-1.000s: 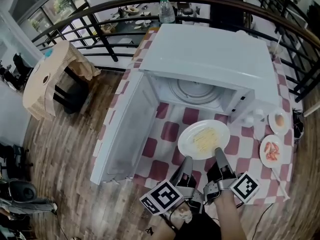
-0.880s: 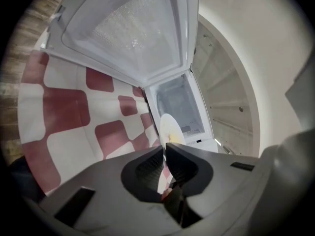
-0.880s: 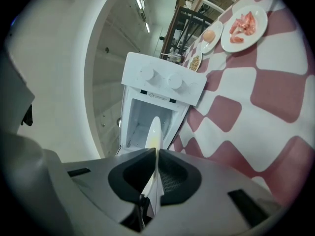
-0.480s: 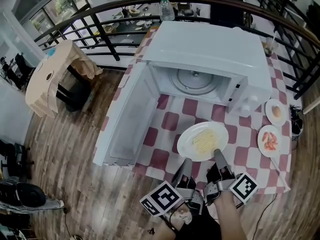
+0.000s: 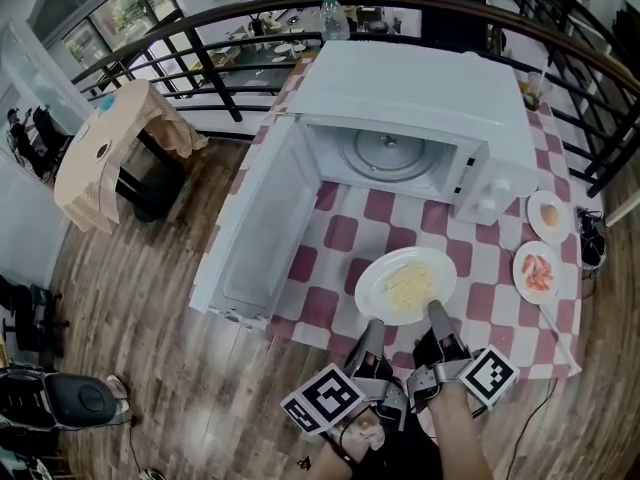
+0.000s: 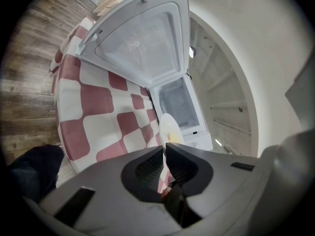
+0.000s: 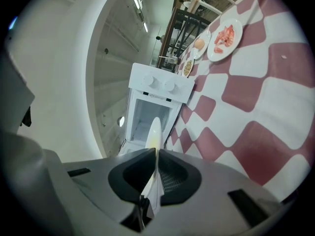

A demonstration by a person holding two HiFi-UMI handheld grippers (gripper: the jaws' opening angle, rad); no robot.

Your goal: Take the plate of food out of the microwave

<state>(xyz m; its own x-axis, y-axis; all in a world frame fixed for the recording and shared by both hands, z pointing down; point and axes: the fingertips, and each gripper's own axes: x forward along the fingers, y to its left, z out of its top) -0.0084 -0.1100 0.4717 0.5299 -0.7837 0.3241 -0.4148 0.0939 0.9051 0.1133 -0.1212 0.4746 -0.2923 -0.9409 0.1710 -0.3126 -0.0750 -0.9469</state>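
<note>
A white plate of pale noodles (image 5: 405, 285) hangs level over the red-and-white checked table (image 5: 340, 234), in front of the white microwave (image 5: 410, 98). The microwave's door (image 5: 262, 236) stands wide open to the left, and its glass turntable (image 5: 388, 155) is bare. My left gripper (image 5: 372, 326) is shut on the plate's near-left rim. My right gripper (image 5: 437, 313) is shut on its near-right rim. The plate (image 6: 169, 129) shows edge-on between the left gripper's (image 6: 165, 149) jaws in the left gripper view. The right gripper view has the plate (image 7: 153, 132) pinched in the right gripper (image 7: 156, 154).
Two small plates lie on the table's right side, one with an egg (image 5: 546, 214), one with red food (image 5: 537, 273); a thin stick (image 5: 557, 330) lies below them. A bottle (image 5: 333, 20) stands behind the microwave. A black railing (image 5: 200, 63) and a paper-covered stand (image 5: 105, 148) are on the left.
Both grippers have drawn the plate back from the microwave toward the table's near edge. The gap between plate and microwave opening has widened. The grips are unchanged.
</note>
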